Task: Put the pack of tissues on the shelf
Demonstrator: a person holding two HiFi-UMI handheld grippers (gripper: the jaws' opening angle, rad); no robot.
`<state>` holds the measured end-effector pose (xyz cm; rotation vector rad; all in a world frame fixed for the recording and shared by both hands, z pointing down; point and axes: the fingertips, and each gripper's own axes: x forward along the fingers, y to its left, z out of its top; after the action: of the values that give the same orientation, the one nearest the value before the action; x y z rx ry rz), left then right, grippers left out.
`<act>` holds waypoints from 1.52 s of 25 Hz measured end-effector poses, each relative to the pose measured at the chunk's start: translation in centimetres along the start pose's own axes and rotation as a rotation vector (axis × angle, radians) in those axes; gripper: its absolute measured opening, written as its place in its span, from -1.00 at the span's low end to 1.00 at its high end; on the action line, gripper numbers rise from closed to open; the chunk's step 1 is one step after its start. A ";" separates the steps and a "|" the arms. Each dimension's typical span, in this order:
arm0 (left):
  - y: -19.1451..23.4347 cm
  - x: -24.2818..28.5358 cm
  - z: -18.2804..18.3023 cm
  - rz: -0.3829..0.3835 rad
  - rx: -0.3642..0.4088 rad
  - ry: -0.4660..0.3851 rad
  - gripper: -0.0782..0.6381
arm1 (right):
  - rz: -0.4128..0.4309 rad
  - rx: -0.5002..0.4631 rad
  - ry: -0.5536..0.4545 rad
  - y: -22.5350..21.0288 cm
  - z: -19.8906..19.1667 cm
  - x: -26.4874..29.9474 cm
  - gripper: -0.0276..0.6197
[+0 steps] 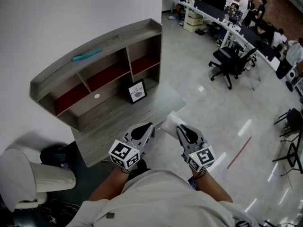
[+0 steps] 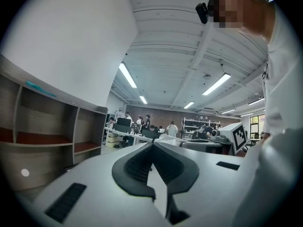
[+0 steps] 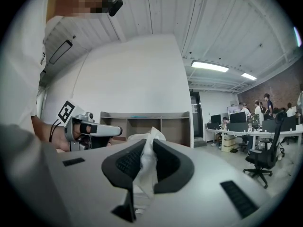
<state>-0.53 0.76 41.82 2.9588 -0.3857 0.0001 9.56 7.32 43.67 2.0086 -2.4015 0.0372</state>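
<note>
The white pack of tissues (image 1: 169, 122) hangs in the air just off the desk's right front corner, with my right gripper (image 1: 180, 128) shut on its thin wrapper edge. In the right gripper view the crinkled plastic (image 3: 146, 163) is pinched between the black pads and the pack's bulk (image 3: 140, 137) sticks out beyond them. My left gripper (image 1: 147, 126) is held beside it over the desk's front edge, shut with nothing in it (image 2: 152, 144). The wooden shelf unit (image 1: 102, 46) stands at the back of the desk, with open compartments (image 3: 142, 126) facing me.
A teal object (image 1: 86, 55) lies on the shelf's top board. A small framed picture (image 1: 137, 91) stands on the desk (image 1: 109, 126) below the compartments. A white chair (image 1: 28, 174) is at the lower left. Black office chairs (image 1: 232, 60) and people at desks fill the far right.
</note>
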 end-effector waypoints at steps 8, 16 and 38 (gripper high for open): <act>8.2 -0.1 1.8 -0.024 0.007 0.009 -0.74 | -0.030 -0.002 -0.005 0.5 0.9 8.3 -0.74; 13.6 0.4 2.0 -0.048 0.003 0.019 -0.74 | -0.054 0.010 0.005 0.5 0.5 13.8 -0.74; 24.9 12.6 2.5 0.156 -0.026 0.009 -0.74 | 0.151 -0.001 0.027 -13.0 0.2 28.9 -0.74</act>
<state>5.28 -26.57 43.49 2.8936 -0.6098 0.0265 17.28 -23.41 44.30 1.8105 -2.5304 0.0640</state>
